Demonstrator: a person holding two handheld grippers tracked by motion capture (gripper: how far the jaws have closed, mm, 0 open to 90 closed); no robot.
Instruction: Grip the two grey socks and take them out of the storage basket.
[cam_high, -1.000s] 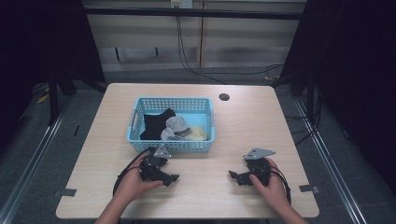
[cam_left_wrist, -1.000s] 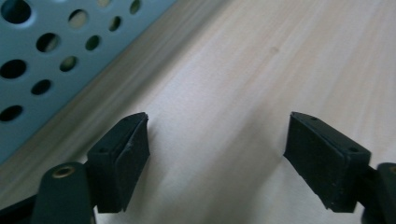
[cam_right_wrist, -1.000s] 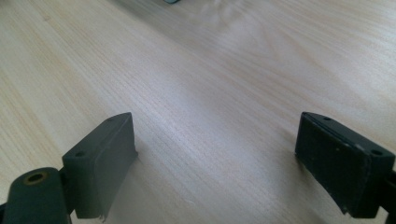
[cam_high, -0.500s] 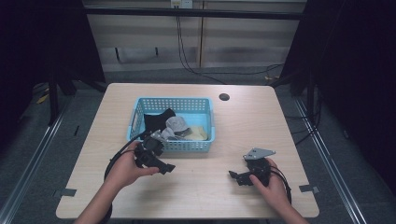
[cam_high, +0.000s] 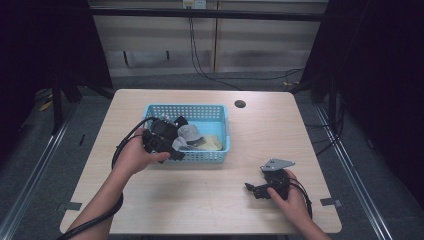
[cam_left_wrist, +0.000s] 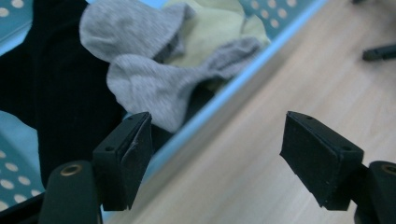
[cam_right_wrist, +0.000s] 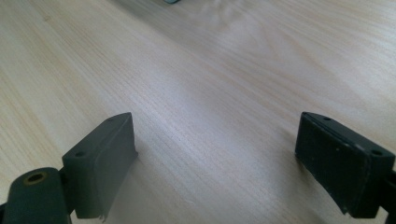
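Left gripper view: left hand-held gripper wide open, empty, astride basket rim.

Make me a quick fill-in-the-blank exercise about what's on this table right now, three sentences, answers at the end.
1. The socks lie inside a light ____ plastic basket.
2. The left gripper hangs over the basket's near rim with its jaws ____.
3. The right gripper is open above bare ____ table.

Missing words: blue; open; wooden
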